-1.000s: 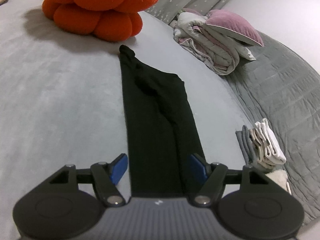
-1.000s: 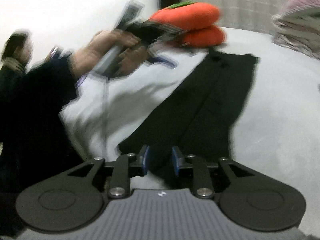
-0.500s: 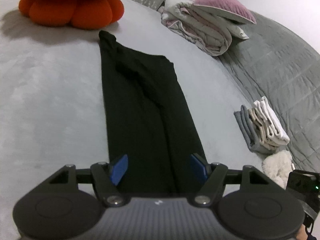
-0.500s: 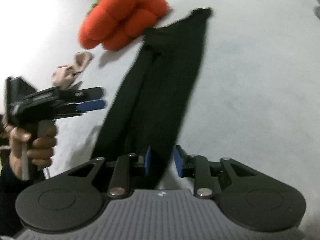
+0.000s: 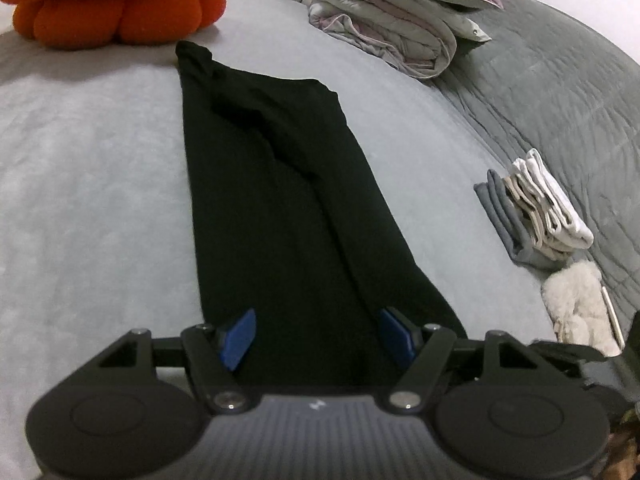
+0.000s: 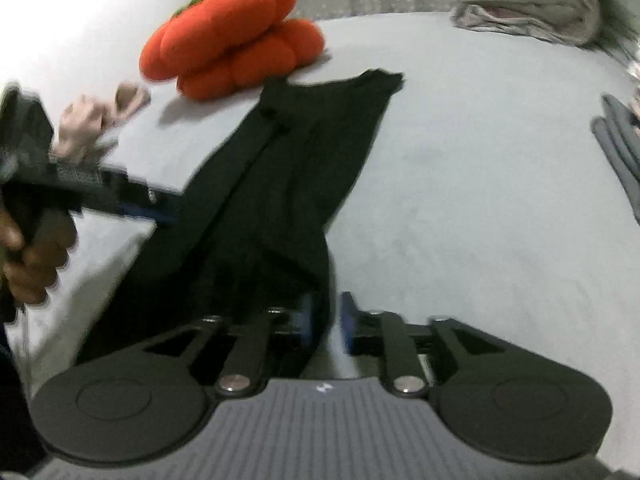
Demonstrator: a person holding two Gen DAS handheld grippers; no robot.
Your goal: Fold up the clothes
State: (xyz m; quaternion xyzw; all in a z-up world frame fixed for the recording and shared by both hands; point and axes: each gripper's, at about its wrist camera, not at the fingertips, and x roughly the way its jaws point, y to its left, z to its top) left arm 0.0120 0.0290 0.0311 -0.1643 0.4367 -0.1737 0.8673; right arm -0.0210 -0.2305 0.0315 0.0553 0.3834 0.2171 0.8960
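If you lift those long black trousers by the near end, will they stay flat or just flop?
The black trousers would probably flop: they lie thin and creased on the bed, following its surface. They look light, so likely easy to lift. Held at one edge only, the rest would probably hang and drag.

Soft, even indoor light, fairly dim and cool, with no glare. Both fisheye views bend strongly at the edges, with dark corners. The left wrist view is mostly sharp; an orange cushion (image 5: 116, 4) far ahead casts a soft shadow toward the gripper. The right wrist view is motion-blurred, worst at its left edge, where a hand (image 6: 32, 256) smears.
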